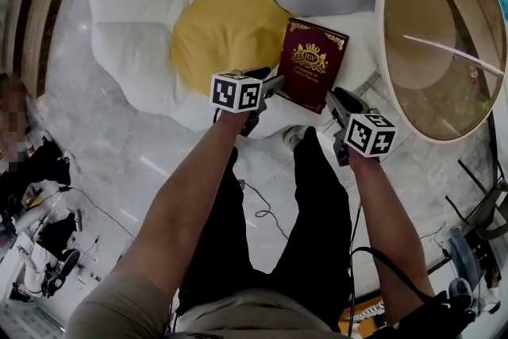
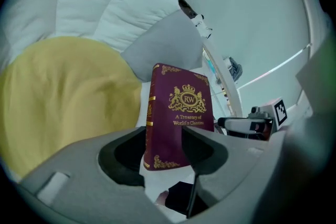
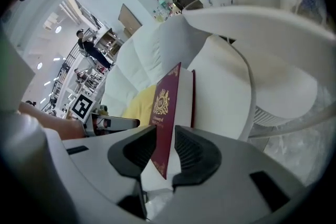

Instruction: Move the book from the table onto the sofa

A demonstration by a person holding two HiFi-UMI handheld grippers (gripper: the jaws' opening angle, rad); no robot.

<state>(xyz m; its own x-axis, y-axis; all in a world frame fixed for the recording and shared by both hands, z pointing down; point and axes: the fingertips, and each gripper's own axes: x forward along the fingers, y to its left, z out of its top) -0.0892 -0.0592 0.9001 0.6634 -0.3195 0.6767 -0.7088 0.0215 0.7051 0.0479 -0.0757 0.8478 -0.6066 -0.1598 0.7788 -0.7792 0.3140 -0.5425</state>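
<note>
One step remains, we judge: release. Maroon gilt-crested hardback book (image 1: 311, 59) lies on white petal-cushion sofa (image 1: 135, 36); left gripper (image 2: 164, 139) clenches it, right gripper (image 3: 165, 147) slack.

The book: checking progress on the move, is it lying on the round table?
No, the book is over the white sofa, beside its yellow centre, clear of the round table.

Black trousers (image 1: 262, 238) and a beige top (image 1: 238, 315) are being worn. White cubes (image 1: 236, 93) with black square markers are being carried on the left gripper (image 1: 275, 85) and right gripper (image 1: 336, 101), grey shells being lined with dark pads (image 3: 192, 153). A black cable (image 1: 393, 266) is being trailed.
</note>
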